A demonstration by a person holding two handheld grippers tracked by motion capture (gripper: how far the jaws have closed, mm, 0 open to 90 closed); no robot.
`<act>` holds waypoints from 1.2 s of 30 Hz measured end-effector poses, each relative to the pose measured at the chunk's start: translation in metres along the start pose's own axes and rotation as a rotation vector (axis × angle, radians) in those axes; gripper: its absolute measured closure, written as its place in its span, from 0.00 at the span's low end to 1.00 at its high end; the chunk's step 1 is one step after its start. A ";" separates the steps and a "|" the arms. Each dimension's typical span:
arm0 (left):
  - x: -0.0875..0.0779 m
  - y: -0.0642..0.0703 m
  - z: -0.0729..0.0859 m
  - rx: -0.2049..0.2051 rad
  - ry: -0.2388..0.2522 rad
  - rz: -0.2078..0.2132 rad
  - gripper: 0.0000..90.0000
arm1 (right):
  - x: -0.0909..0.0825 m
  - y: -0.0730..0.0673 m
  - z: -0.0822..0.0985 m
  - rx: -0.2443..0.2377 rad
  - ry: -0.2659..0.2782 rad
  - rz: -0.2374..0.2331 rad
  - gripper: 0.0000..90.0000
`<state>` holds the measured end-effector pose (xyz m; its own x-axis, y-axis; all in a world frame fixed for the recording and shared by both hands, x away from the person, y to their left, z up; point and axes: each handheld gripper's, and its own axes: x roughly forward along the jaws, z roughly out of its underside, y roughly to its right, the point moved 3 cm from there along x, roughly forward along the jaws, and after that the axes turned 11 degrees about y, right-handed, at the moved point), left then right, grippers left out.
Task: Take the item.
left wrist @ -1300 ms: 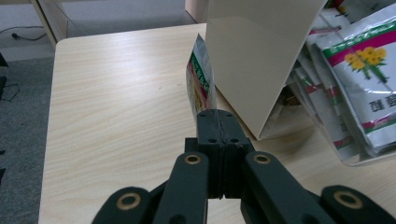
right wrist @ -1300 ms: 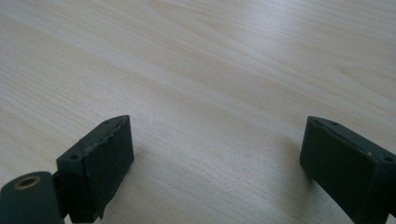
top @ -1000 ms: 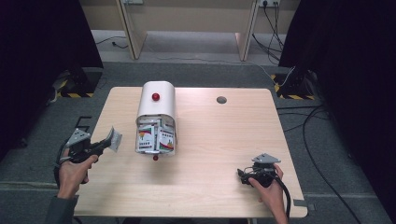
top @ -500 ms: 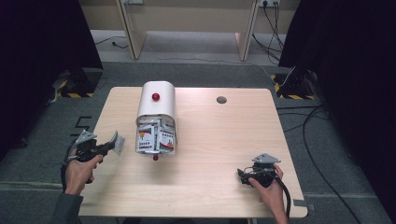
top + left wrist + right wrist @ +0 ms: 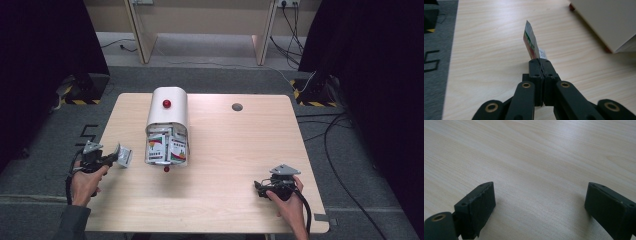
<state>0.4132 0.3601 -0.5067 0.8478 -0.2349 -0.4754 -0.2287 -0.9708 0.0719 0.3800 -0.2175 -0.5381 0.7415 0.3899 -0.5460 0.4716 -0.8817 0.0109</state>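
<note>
A white round-topped dispenser box with a red knob lies on the wooden table, its open front showing several white, red and green packets. My left gripper is shut on one such packet near the table's left edge, left of the box. In the left gripper view the packet stands edge-on above the closed jaws, with the box's corner at the upper right. My right gripper rests open near the front right; its fingers stand wide apart over bare wood.
A small red ball lies on the table just before the box's opening. A grey round grommet sits at the back centre. Grey carpet, cables and dark curtains surround the table, and wooden furniture legs stand behind it.
My left gripper has carried the packet forward and right from beyond the table's left edge to over its edge. The right gripper has stayed still.
</note>
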 end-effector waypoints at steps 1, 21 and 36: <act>0.001 -0.001 0.002 0.025 -0.016 -0.019 0.97 | 0.000 0.000 0.000 0.000 0.000 0.000 0.12; 0.008 -0.011 0.017 0.077 -0.089 -0.111 0.67 | 0.000 0.000 0.000 0.004 -0.001 0.001 0.11; -0.008 -0.005 0.002 0.065 -0.051 -0.093 0.52 | 0.000 0.000 0.000 0.004 -0.002 0.001 0.11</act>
<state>0.4066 0.3674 -0.5046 0.8417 -0.1395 -0.5216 -0.1818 -0.9829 -0.0306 0.3802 -0.2170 -0.5381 0.7412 0.3884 -0.5475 0.4689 -0.8832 0.0082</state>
